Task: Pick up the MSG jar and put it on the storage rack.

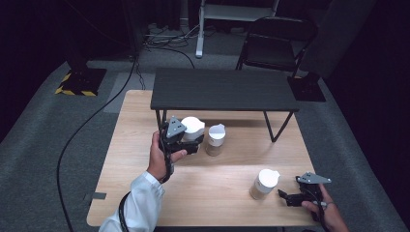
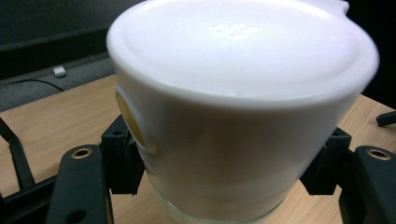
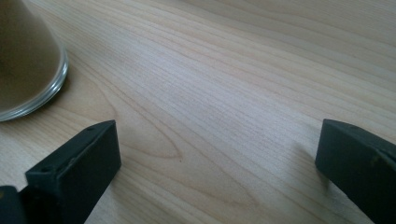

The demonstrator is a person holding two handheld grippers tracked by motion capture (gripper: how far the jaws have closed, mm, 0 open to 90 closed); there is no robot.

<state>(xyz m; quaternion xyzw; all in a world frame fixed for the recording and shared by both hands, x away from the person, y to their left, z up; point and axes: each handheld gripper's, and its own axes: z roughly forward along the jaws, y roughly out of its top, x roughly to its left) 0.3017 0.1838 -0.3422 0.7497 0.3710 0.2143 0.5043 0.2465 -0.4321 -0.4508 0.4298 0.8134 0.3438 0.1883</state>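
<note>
Item: jar (image 1: 192, 129), glass body, white plastic lid with flip tab. Rigid, smooth, likely slippery at the glass; breakable if dropped or knocked against the low black shelf (image 1: 222, 89) just behind. Weight judged moderate, contents not visible. Best hold: across the lid's side wall or just beneath its rim, where the lip resists sliding.

Position: at the back left of the surface (image 1: 145, 183), near the shelf leg, beside a second jar (image 1: 215, 140) with tan contents. Third jar (image 1: 264, 183) at front right.

Left gripper (image 1: 186, 142): fingers (image 2: 123, 154) clamped on the jar, one either side, level with the lid's lower edge where lid meets glass; lid top rising above the fingers. Whether the base touches the surface: cannot tell.

Right gripper (image 1: 290, 197): fingers (image 3: 74, 168) wide apart, nothing between, low over the surface just beside the third jar.
</note>
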